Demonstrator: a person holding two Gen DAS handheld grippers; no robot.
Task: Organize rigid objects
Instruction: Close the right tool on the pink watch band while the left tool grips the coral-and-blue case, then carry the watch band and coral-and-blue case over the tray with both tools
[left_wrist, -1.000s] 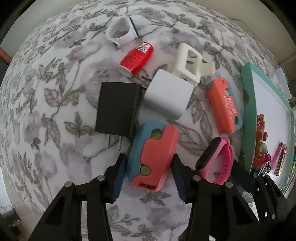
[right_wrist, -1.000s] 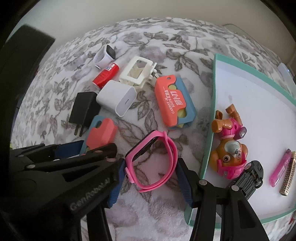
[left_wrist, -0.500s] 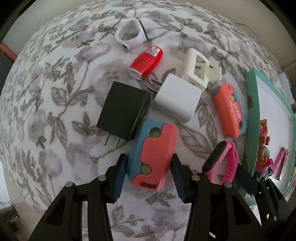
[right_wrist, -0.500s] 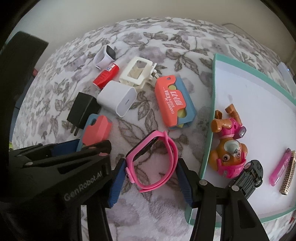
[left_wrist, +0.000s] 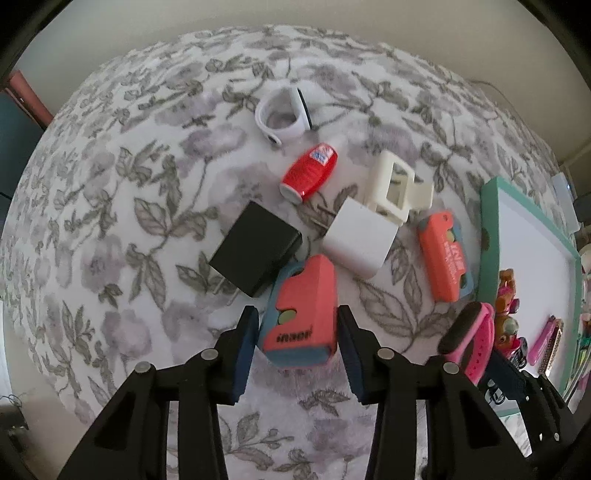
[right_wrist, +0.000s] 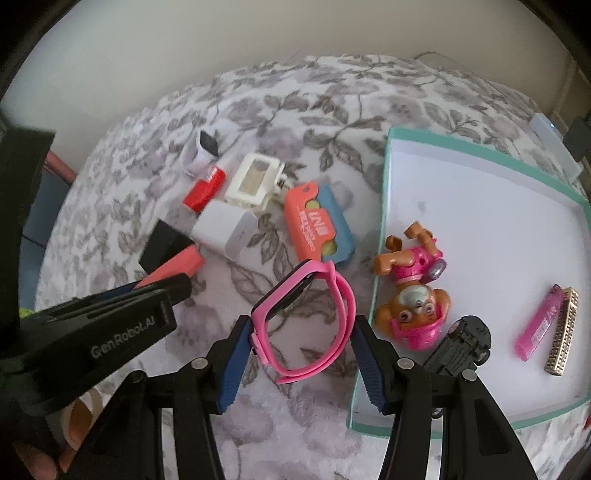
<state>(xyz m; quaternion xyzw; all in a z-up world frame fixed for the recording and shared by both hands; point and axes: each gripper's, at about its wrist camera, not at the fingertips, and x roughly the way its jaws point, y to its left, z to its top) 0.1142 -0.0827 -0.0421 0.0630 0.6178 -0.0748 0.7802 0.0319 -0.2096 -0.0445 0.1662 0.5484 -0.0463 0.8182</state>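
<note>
The left gripper (left_wrist: 297, 332) has a coral-and-blue case (left_wrist: 301, 314) between its blue pads, and its jaws are closing; both pads look pressed against the case's long sides. The case is a flat rectangular block, a coral face stepped over a blue shell, with a greenish round spot and dark lettering near the gripper end. Its near end looks tilted up off the floral cloth (left_wrist: 110, 221).

The right gripper (right_wrist: 301, 354) holds a pink watch band (right_wrist: 306, 314) at a middling width, one pad on the clasp side and the other against the loop's outer curve. The band is a closed loop of bright pink with a dark rectangular face on its far side.

On the cloth beyond lie a black charger (left_wrist: 256, 247) just behind the case, a white charger (left_wrist: 360, 240) touching a cream clip (left_wrist: 395, 192), a red tube (left_wrist: 310, 173), a white band (left_wrist: 284, 118), and a second coral case (right_wrist: 317, 225) near the tray.

The teal-rimmed tray (right_wrist: 386, 206) sits on the right, its white floor holding a toy pup (right_wrist: 413, 295), a black toy car (right_wrist: 461, 343) at the near edge, a pink lighter (right_wrist: 539, 321) and a gold comb-like piece (right_wrist: 563, 332) touching it.
</note>
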